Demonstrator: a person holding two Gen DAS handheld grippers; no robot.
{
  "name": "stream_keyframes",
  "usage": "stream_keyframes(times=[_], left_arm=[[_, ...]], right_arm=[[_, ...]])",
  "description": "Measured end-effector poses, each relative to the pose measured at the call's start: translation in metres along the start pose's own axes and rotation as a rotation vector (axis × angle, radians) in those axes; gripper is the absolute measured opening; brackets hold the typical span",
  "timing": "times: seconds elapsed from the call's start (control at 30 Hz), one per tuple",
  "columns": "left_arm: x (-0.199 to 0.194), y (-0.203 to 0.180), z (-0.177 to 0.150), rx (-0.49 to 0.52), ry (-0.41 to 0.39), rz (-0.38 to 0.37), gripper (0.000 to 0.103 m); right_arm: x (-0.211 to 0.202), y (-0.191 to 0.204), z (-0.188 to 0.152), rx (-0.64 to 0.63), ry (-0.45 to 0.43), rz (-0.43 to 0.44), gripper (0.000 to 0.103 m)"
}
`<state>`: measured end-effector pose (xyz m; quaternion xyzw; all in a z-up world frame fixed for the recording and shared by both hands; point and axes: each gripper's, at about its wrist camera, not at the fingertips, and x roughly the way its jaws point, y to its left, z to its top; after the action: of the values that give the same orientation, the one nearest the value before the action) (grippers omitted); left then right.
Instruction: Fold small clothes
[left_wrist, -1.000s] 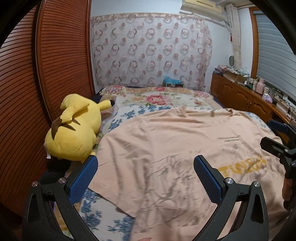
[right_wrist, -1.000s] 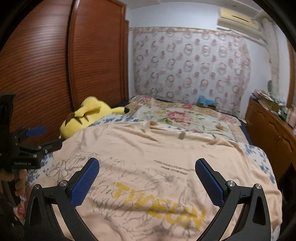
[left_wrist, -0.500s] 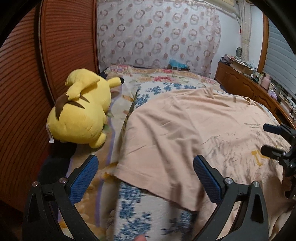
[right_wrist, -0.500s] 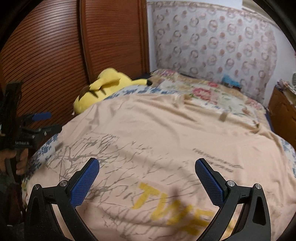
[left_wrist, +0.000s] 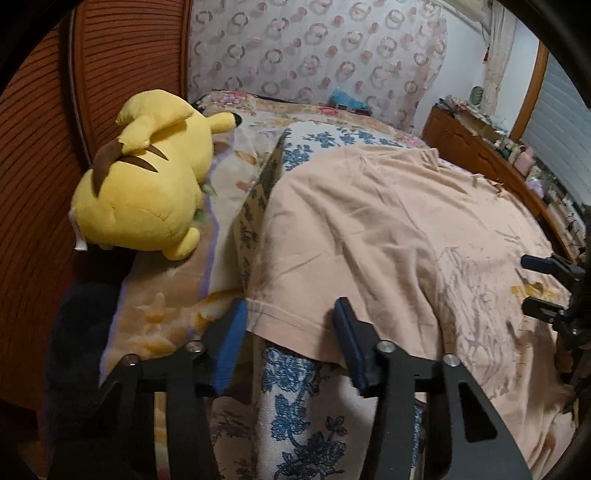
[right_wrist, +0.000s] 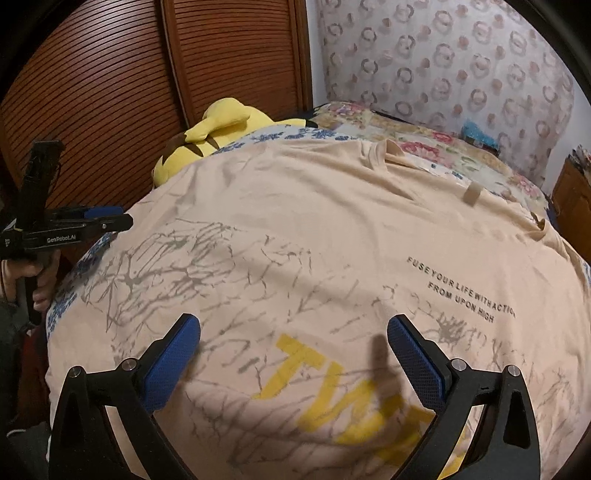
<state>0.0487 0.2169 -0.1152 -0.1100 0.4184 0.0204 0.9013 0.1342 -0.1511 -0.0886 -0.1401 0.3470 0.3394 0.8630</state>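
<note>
Your left gripper (left_wrist: 286, 343) is closing around the hem corner of the shirt (left_wrist: 369, 236) spread flat on the bed, so pinch only cloth, while your right gripper (right_wrist: 293, 354) hangs wide open above the print.

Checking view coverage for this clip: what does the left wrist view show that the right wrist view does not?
Left wrist only: the left gripper closing around the shirt's hem corner, pads not yet pressing; blue floral cover below the hem.
Right wrist only: the right gripper open above the yellow letters; small black print; a hand gripping the left gripper's handle.
Both: peach shirt, yellow plush, wooden doors, curtain.
</note>
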Motion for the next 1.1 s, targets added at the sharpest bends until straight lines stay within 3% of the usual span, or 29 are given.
stream_keyframes(times=[0.1, 0.23, 0.27, 0.3, 0.6, 0.83, 1.1], left_arm=[[0.000, -0.001, 0.002, 0.007, 0.005, -0.019, 0.034], [-0.004, -0.006, 0.004, 0.053, -0.005, 0.048, 0.018], [-0.005, -0.005, 0.004, 0.061, -0.010, 0.063, 0.007], [-0.008, -0.005, 0.005, 0.064, -0.018, 0.066, 0.004], [-0.045, -0.033, 0.029, 0.104, -0.147, -0.008, 0.004], [-0.054, -0.098, 0.062, 0.222, -0.184, -0.108, 0.004], [-0.064, -0.149, 0.094, 0.326, -0.207, -0.168, 0.004]], right_arm=[[-0.005, -0.004, -0.009, -0.007, 0.012, -0.007, 0.101], [-0.001, -0.005, -0.014, -0.006, 0.027, 0.000, 0.101], [0.002, -0.004, -0.014, -0.017, 0.028, -0.007, 0.101], [0.003, -0.002, -0.014, -0.028, 0.030, -0.015, 0.101], [0.013, 0.023, -0.017, -0.085, 0.039, -0.059, 0.101], [0.011, 0.019, -0.020, -0.041, 0.027, -0.059, 0.101], [0.013, 0.019, -0.021, -0.003, 0.017, -0.062, 0.101]])
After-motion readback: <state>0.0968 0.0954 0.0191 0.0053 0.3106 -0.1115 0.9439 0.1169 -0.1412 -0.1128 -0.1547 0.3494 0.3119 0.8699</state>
